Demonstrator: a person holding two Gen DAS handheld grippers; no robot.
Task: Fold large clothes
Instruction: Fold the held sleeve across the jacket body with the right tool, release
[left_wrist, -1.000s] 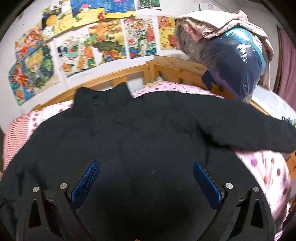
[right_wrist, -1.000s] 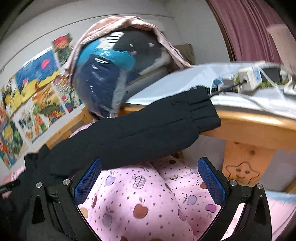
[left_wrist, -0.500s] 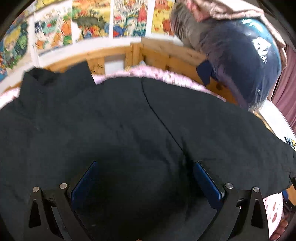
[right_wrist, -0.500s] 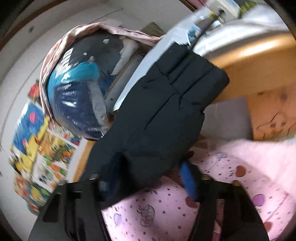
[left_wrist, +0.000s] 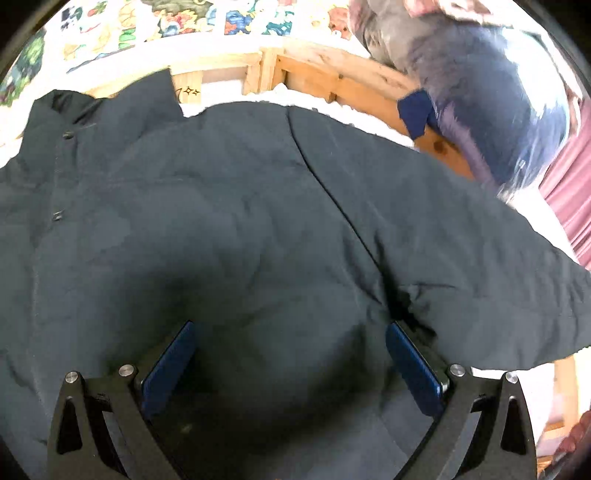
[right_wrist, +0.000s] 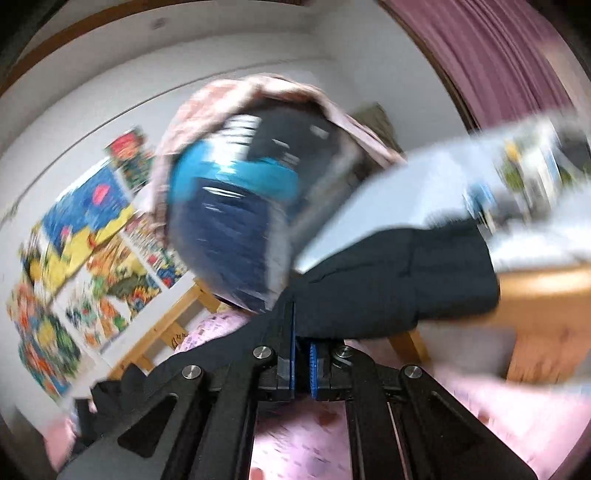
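Note:
A large dark padded jacket (left_wrist: 229, 221) lies spread over the bed, collar at the upper left, one sleeve (left_wrist: 461, 266) running out to the right. My left gripper (left_wrist: 291, 354) is open just above the jacket's body, its blue pads (left_wrist: 173, 354) wide apart near the armpit seam. In the blurred right wrist view, my right gripper (right_wrist: 302, 354) is shut on the jacket's sleeve (right_wrist: 399, 284), with the cuff end lifted off the pink bedding (right_wrist: 303, 443).
A wooden bed frame (left_wrist: 332, 81) runs behind the jacket. A plastic-wrapped bundle of bedding (right_wrist: 240, 221) sits at the bed's corner. Colourful drawings (right_wrist: 85, 251) cover the wall. A wooden ledge (right_wrist: 546, 288) and a purple curtain (right_wrist: 498, 62) stand to the right.
My right gripper closed around the sleeve near the cuff and lifted it. My left gripper dropped closer to the jacket body, still open.

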